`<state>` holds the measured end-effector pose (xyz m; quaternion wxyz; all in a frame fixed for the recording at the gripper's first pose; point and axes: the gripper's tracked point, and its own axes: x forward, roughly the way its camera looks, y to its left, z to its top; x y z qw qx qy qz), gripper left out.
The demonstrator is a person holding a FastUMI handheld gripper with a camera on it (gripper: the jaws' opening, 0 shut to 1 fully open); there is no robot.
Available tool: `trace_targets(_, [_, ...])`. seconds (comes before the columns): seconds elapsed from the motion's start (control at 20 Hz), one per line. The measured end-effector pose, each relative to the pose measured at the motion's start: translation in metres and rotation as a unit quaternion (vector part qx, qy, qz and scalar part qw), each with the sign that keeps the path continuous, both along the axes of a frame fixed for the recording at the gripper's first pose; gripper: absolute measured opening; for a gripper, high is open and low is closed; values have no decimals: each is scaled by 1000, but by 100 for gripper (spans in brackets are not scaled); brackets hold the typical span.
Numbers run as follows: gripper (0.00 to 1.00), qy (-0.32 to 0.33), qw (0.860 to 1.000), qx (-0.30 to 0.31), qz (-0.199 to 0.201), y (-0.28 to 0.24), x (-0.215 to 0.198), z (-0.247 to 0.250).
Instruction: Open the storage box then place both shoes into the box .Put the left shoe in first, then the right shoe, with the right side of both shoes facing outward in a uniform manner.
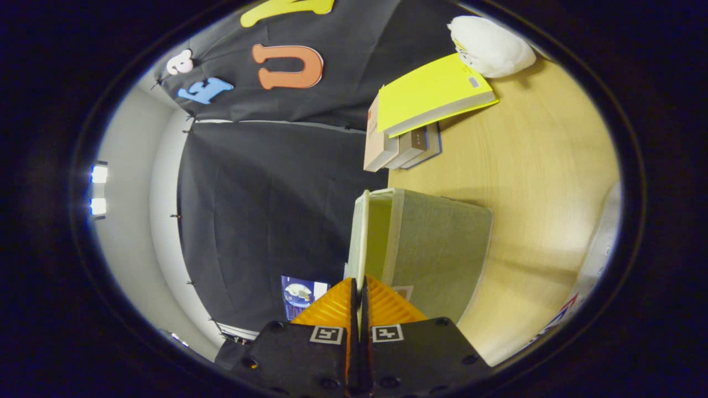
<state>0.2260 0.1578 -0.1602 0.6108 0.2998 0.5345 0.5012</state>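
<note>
The storage box (442, 249), grey-green fabric with a pale rim, stands on the wooden table (542, 166) just ahead of my fingers. Its thin white lid (358, 232) is swung a little away from the box body, and a narrow gap shows the light inside (379, 237). My gripper (358, 282) is shut on the near edge of that lid, which runs straight out from between the two fingers. The whole view is rolled to one side, so the table looks upright.
Beyond the box lies a stack of books (398, 146) with a yellow one (431, 94) on top, and a white plush thing (489, 44) past them. A pale, blurred object (600, 243) lies at the table's far side from the lid.
</note>
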Motion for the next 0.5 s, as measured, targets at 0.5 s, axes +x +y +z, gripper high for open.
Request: trace_targets(0.5, [5, -40, 996, -25, -71, 43, -25, 69])
